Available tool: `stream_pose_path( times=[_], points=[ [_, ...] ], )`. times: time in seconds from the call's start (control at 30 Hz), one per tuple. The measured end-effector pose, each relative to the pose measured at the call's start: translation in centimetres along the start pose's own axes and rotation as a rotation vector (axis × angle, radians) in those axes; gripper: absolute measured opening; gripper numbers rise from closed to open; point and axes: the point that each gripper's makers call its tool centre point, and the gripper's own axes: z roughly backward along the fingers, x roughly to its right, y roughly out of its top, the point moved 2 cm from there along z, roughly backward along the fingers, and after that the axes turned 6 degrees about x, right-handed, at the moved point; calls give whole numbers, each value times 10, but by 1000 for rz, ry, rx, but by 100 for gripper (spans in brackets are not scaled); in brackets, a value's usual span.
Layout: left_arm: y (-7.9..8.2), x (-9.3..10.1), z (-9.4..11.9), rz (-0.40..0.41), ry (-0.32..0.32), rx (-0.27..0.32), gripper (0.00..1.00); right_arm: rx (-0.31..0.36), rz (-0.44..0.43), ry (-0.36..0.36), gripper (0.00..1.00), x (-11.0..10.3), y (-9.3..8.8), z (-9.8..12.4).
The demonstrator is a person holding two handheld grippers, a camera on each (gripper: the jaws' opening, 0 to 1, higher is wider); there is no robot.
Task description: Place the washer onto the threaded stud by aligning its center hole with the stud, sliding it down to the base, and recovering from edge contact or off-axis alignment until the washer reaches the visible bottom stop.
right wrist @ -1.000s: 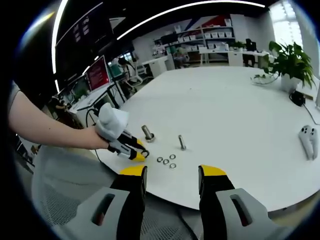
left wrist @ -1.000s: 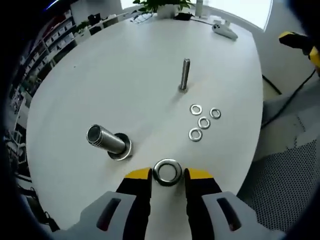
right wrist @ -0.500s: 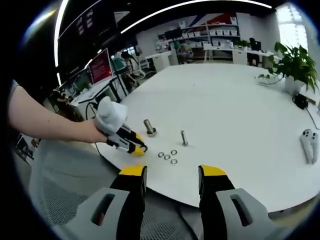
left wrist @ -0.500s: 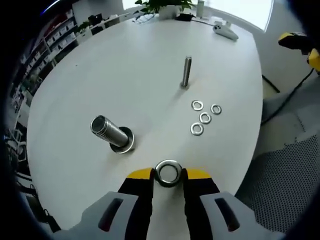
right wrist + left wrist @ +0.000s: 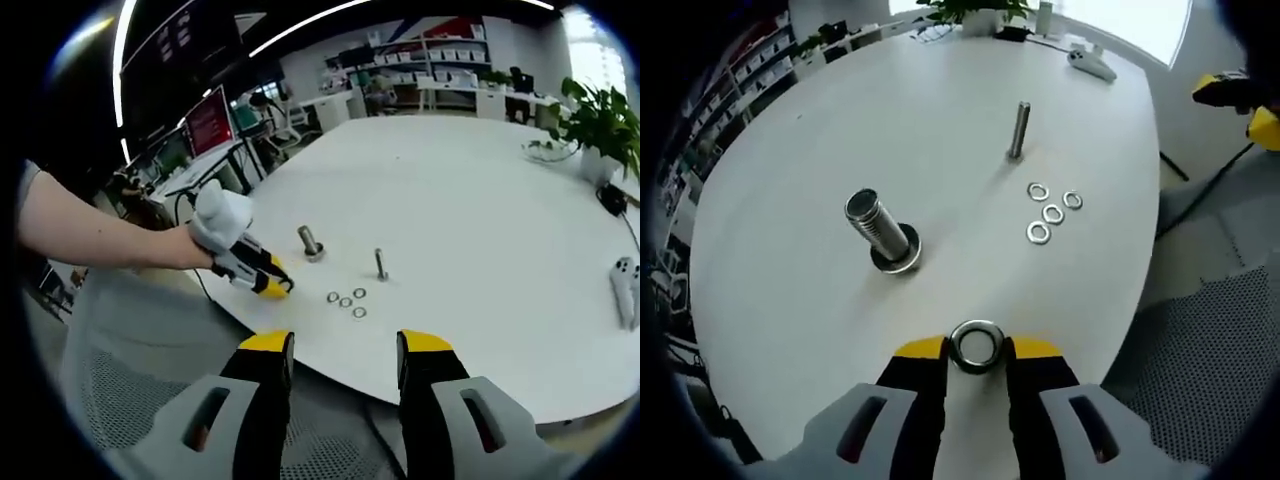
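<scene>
Left gripper view. Left gripper (image 5: 976, 350): yellow-tipped jaws closed on the washer (image 5: 976, 345), one jaw on each side of its rim; the ring stands between the tips with its centre hole open to the camera, above the near edge of the desk (image 5: 790, 250). Stud (image 5: 880, 229): thick, threaded, on a round base, tilted in this view, ahead and to the left of the jaws, well apart from the washer. Bolt (image 5: 1019, 130): thin, upright, farther off, ahead and slightly right. Small washers (image 5: 1051, 215): four, lying flat in a loose cluster on the desk between the bolt and the desk's right edge. Controller (image 5: 1090, 62): white, at the far edge. Plant (image 5: 960, 10): at the far edge, top centre. Mesh chair (image 5: 1190, 350): lower right, off the desk.

Right gripper view. Right gripper (image 5: 343, 358): jaws spread apart, nothing between them, held off the near edge of the desk over a mesh chair seat. Left gripper in a hand (image 5: 185, 250) at left, its yellow tips near the desk edge; the washer there is too small to make out. Stud, bolt and small washers: grouped on the desk beyond the jaws, just right of the left gripper. Plant at far right; red monitor (image 5: 210, 122) behind at left.
</scene>
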Motion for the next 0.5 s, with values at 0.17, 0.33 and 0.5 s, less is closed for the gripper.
stream_pose_path(
  times=[0.17, 0.33, 0.5],
  points=[
    [-2, 0, 1, -2, 2, -4, 22, -4, -6, 4, 43, 0, -1, 0],
    [0, 4, 0, -60, 3, -27, 23, 4, -9, 4, 43, 0, 1, 0],
    [0, 0, -1, -74, -18, -90, 21, 15, -18, 8, 43, 0, 2, 1]
  ],
)
